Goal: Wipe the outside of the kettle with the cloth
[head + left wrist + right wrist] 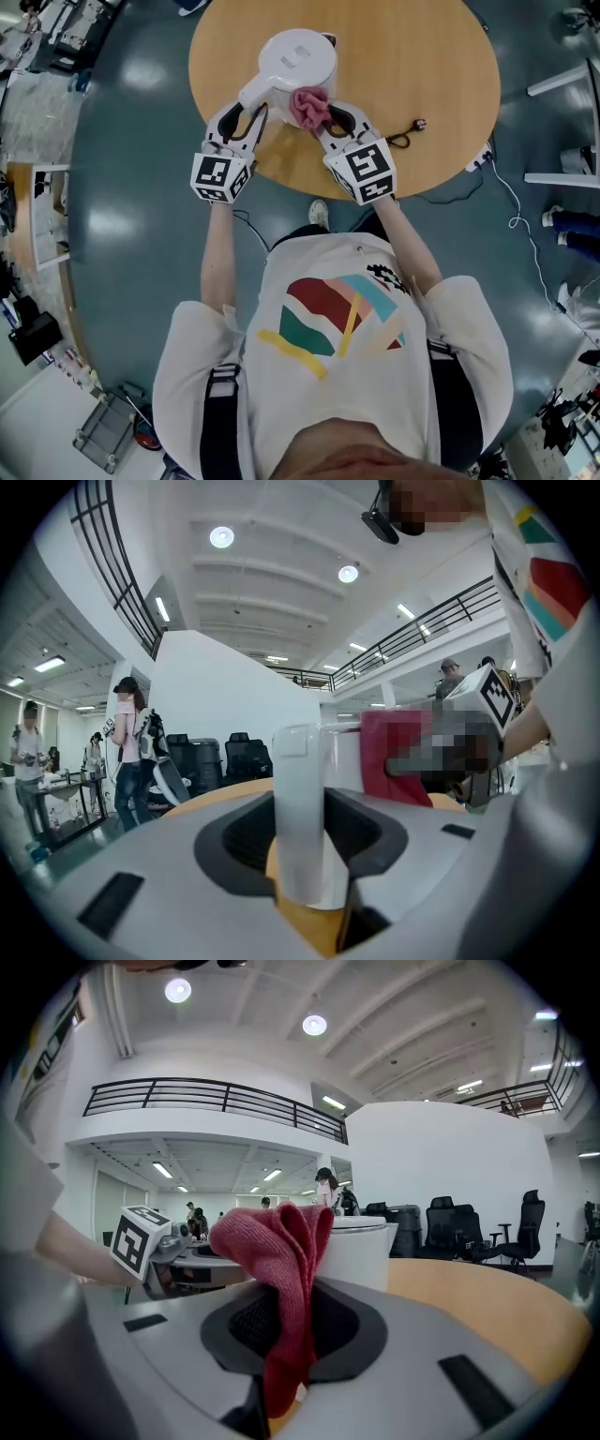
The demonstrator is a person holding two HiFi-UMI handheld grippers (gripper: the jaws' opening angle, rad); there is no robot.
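The kettle (295,61), handle (300,808) pinched by the left gripper (246,114), could have tipped if the cloth (307,105) pinched in the right gripper (328,120), maybe touching it, shoved hard.

I log that in the right gripper view the bunched cloth (277,1269) masks the near wall of the kettle (361,1241) and any contact there, while in the left gripper view the left gripper (309,841) hides the lower end of the kettle handle (298,761).
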